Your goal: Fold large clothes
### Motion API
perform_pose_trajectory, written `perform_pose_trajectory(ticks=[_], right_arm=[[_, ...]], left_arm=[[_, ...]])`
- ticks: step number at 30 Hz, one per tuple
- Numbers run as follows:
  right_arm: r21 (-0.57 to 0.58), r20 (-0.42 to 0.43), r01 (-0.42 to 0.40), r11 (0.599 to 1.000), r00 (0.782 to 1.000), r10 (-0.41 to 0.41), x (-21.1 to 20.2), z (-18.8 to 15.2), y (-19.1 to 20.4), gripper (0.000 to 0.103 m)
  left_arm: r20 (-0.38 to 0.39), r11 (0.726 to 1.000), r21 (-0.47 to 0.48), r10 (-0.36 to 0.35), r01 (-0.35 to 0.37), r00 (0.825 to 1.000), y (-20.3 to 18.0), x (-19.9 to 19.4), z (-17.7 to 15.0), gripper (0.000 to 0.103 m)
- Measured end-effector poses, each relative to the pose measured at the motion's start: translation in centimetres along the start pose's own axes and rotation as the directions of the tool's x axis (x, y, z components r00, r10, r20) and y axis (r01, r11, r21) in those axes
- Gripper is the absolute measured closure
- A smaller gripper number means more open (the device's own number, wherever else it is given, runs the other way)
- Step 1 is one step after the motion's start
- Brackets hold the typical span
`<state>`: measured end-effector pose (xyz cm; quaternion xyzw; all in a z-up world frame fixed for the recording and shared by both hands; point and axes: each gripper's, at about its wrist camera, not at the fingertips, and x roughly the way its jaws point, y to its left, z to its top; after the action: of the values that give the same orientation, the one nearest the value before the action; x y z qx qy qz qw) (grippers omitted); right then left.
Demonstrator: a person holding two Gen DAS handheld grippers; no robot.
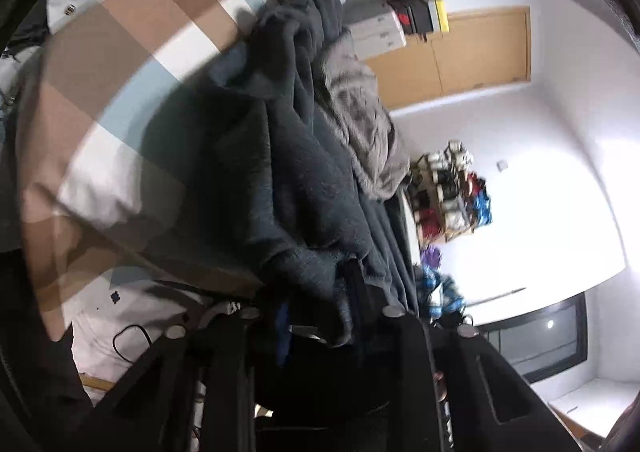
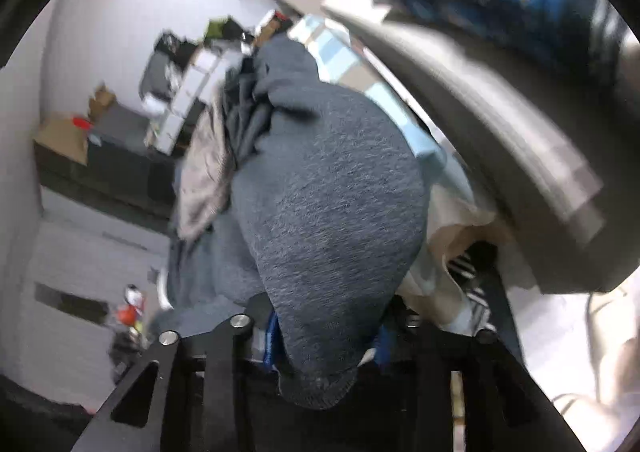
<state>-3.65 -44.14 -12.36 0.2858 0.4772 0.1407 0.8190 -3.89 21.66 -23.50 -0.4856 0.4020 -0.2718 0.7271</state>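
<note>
Both grippers, left [image 1: 320, 316] and right [image 2: 326, 328], were clamped partway shut on one dark grey garment [image 2: 320, 192], seemingly to lift an edge clear for folding. It hung over the checked bed [image 1: 132, 52], beside a lighter grey cloth [image 1: 360, 108]. No container's contents were readable.

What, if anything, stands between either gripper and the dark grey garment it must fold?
Nothing visible does. The left gripper and the right gripper each already have the dark grey garment bunched between their fingers, so no object separates them from it.
</note>
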Motion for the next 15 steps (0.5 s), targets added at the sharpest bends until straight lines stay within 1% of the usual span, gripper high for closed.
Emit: perform_pose_trajectory(ticks=[1,2,3,4,6,8,10,11,13,15], right_arm=[[-0.033,-0.006,0.014,0.999,1.000,-0.015,0.2,-0.3,0.5,0.049],[-0.060,-0.007,0.034,0.998,0.999,-0.034,0.5,-0.6,0.9,0.029],[-0.076,0.001,0.043,0.996,0.999,-0.043,0.6,-0.8,1.0,0.020],[-0.093,0.018,0.058,0.994,0.998,-0.057,0.7,-1.0,0.9,0.012],[-0.094,0.024,0.079,0.992,0.997,-0.077,1.2,-1.1,0.3,0.010],[-0.059,0.001,0.070,0.996,0.998,-0.071,2.1,-1.1,-0.9,0.006],[-0.035,-0.013,0.038,0.999,0.999,-0.039,2.7,-1.1,-1.7,0.005],[-0.027,-0.006,0.019,0.999,1.000,-0.019,2.8,-1.0,-2.1,0.005],[-0.019,0.034,-0.020,1.000,0.999,0.021,2.8,-0.9,-2.4,0.004],[-0.032,0.055,-0.055,0.998,0.997,0.057,2.9,-0.6,-2.4,0.004]], left_arm=[[-0.002,1.000,0.000,0.017,-0.017,1.000,-0.2,0.3,0.0,0.056],[0.000,1.000,-0.019,0.023,-0.023,1.000,0.1,0.8,-0.1,0.033],[0.001,0.999,-0.045,0.015,-0.015,1.000,0.5,0.7,-0.2,0.022],[0.002,0.997,-0.082,0.007,-0.007,1.000,0.9,1.2,-0.2,0.022],[-0.011,0.993,-0.114,0.012,-0.013,1.000,1.8,1.9,0.0,0.022],[-0.006,0.990,-0.131,0.049,-0.049,0.999,2.4,1.8,-0.3,0.022],[-0.031,0.990,-0.130,0.053,-0.056,0.998,2.7,2.3,-0.5,0.022],[-0.031,0.989,-0.139,0.046,-0.050,0.998,3.0,2.5,-0.7,0.022],[-0.025,0.987,-0.162,-0.007,0.003,1.000,3.1,2.6,-0.6,0.022],[0.014,0.982,-0.171,-0.076,0.077,0.997,3.0,2.3,-0.4,0.022]])
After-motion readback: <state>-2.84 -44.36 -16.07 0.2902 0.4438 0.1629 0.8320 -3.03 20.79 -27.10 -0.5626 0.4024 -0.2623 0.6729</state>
